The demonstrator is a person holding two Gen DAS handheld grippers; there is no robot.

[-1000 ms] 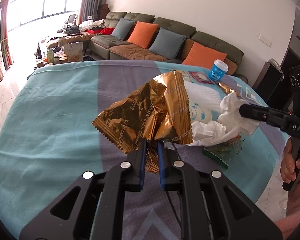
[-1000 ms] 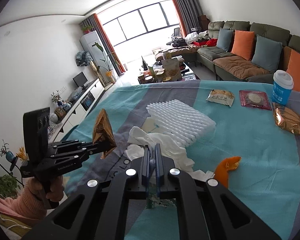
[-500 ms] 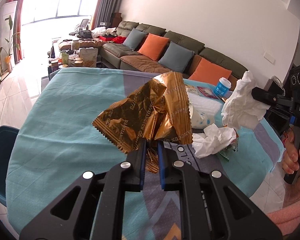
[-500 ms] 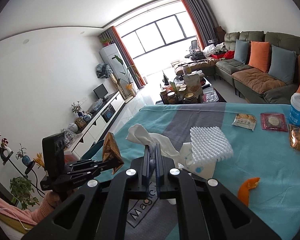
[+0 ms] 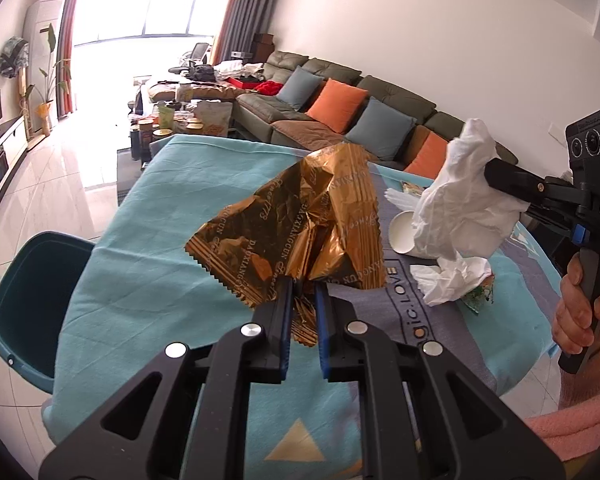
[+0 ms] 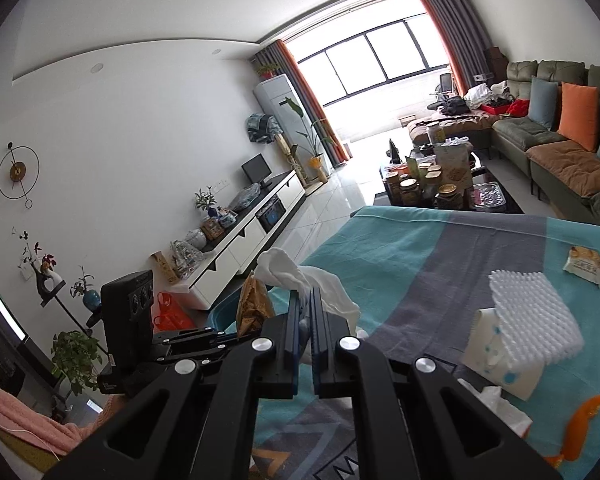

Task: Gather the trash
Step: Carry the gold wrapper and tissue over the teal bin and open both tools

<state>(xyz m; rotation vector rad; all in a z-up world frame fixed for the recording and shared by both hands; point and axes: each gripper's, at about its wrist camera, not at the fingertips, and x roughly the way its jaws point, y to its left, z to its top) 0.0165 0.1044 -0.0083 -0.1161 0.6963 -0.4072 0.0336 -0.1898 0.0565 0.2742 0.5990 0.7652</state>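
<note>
Left wrist view: left gripper (image 5: 300,300) clamped on the lower corner of a crumpled gold foil wrapper (image 5: 296,232), held up above the teal-covered worktop (image 5: 148,248). Light, crinkly, slick film by the look of it; best pinched at a folded seam or corner, as here. Long axis slanting from lower left to upper right, serrated edge at lower left. To the right, right gripper (image 5: 488,172) pinched on a wad of white tissue (image 5: 460,208), also lifted clear. More tissue (image 5: 452,280) lying on the cloth below. Dark teal bin (image 5: 24,292) beside the worktop's left edge, likely the drop point.

Right wrist view: right gripper (image 6: 306,320) closed tight on the white tissue (image 6: 300,276), soft and nearly weightless, bunched upward past the jaws with no clear long axis. Gold wrapper (image 6: 254,308) just left, seen edge-on, standing upright. Foam netting (image 6: 536,316) and orange scrap (image 6: 584,424) left on the worktop (image 6: 400,248).
</note>
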